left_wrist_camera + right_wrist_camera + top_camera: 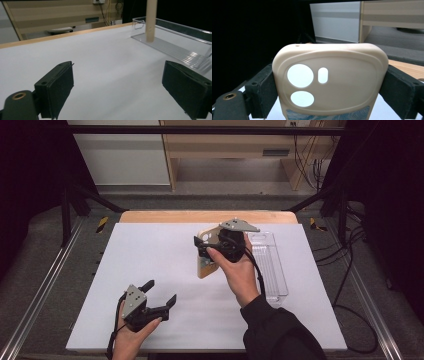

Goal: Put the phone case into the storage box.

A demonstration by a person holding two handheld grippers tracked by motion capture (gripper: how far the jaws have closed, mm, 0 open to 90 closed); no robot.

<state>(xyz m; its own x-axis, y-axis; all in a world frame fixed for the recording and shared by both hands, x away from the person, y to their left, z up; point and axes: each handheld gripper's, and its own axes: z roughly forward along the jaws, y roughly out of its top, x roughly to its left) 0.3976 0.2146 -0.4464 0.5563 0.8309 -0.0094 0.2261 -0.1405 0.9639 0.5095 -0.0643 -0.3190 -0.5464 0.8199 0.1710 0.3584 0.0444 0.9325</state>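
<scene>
Right gripper [206, 251]: its two black jaws clamp the sides of a beige phone case [329, 80], one pad on each long edge, as the right gripper view shows.
Phone case: held up off the table, its camera end with two round cut-outs and one small oblong cut-out facing the right gripper's camera; a blue-and-white pattern shows along its lower part. In the high view the case [206, 255] sits just left of the gripping hand, above the white sheet.
Right hand [240, 272]: wraps the gripper body from behind, dark sleeve coming in from the bottom right; a cable trails along the wrist.
Left gripper [161, 292]: jaws stand wide apart with nothing between them, only bare white sheet showing in the gap in the left gripper view.
Left hand [131, 332]: low at the near left of the table, well apart from the case.
Clear tray [272, 270]: a long transparent plastic holder lying on the sheet just right of the right hand; in the left gripper view the case hangs in front of it [175, 47].
White sheet [165, 255]: covers the wooden table top [150, 216].
</scene>
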